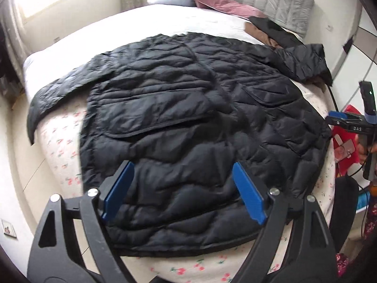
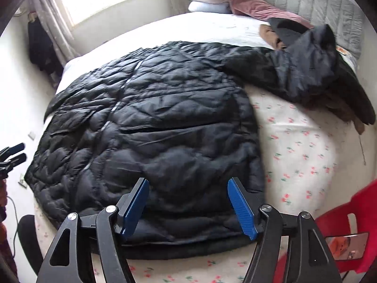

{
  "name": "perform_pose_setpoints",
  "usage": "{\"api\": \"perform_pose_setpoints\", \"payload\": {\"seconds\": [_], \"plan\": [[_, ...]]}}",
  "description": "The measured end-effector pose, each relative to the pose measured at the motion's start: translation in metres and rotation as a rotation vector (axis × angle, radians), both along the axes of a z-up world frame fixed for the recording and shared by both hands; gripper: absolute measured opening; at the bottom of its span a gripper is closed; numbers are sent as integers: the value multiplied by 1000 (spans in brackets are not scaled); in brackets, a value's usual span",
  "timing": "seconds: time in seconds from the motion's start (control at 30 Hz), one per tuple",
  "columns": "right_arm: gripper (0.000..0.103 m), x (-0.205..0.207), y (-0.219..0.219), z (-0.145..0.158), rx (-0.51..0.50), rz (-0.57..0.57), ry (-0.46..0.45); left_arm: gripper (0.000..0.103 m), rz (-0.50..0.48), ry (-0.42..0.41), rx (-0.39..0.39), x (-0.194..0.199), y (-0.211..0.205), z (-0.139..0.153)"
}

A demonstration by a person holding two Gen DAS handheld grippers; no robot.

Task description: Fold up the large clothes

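Note:
A large black quilted puffer jacket lies spread flat, front up, on the bed; it also shows in the right wrist view. One sleeve stretches to the left bed edge, the other lies out to the right. My left gripper is open and empty, above the jacket's hem. My right gripper is open and empty, above the hem near the jacket's right side. The right gripper also shows at the right edge of the left wrist view.
Folded pillows, a pink cloth and a brown and black garment lie by the grey headboard. A red plastic chair stands at the bed's right. A black chair stands at the left.

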State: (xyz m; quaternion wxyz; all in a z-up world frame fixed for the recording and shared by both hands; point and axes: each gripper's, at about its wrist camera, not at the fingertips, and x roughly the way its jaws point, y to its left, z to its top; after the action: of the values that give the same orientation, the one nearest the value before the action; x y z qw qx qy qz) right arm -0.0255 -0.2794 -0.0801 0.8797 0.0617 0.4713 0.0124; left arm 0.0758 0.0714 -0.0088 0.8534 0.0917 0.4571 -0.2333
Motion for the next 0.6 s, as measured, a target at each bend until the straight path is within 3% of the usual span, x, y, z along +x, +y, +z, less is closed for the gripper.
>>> {"api": "perform_pose_setpoints", "payload": {"seconds": [0.1, 0.17, 0.2, 0.3, 0.43, 0.6], "plan": [[71, 16, 35, -29, -3, 44, 61, 86, -88, 81, 83, 0, -42, -39], [71, 21, 45, -58, -22, 55, 126, 87, -131, 216, 159, -2, -47, -74], [74, 21, 48, -71, -42, 57, 141, 88, -145, 233, 179, -8, -42, -84], [77, 8, 50, -77, -109, 77, 172, 89, -180, 248, 151, -20, -24, -79], [79, -4, 46, -66, -111, 102, 217, 89, -131, 296, 68, -18, 15, -61], [80, -10, 23, -36, 47, 57, 152, 90, 108, 167, -61, 9, 98, -31]]}}
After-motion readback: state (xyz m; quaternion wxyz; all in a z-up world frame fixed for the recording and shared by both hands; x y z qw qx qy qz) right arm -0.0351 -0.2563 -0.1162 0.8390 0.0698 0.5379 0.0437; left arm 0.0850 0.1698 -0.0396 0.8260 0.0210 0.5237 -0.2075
